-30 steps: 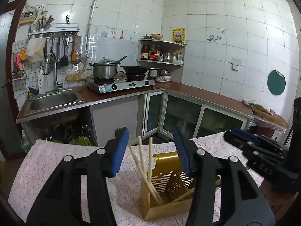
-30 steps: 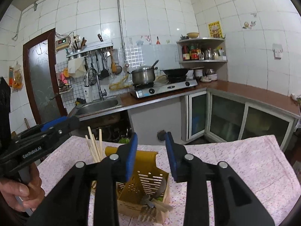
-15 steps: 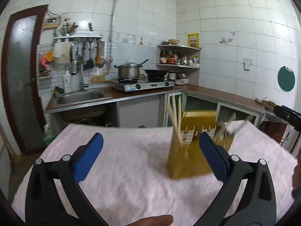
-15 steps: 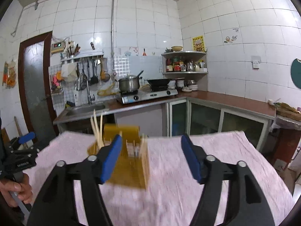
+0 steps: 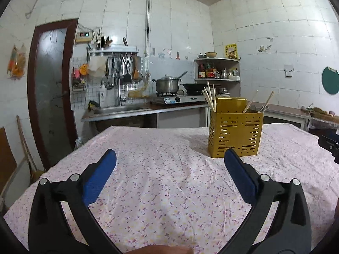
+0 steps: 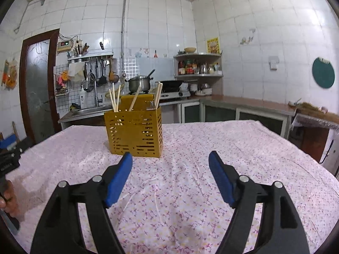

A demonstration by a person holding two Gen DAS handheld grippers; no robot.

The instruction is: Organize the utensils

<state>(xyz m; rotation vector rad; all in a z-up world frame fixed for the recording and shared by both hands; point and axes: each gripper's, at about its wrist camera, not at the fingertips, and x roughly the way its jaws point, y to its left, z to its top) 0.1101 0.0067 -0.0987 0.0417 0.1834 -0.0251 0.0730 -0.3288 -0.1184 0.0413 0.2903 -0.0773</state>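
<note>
Standing upright on the pink floral tablecloth (image 5: 169, 190), the perforated yellow metal utensil holder (image 5: 235, 131) carries pale wooden chopsticks (image 5: 209, 95) and a fork whose tines only just show. The left gripper (image 5: 170, 158) and right gripper (image 6: 170, 158) hover near it, jaws spread wide, gripping nothing.

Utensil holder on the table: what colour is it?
Golden yellow, with slotted sides; the utensil holder shows best in the right wrist view.
</note>
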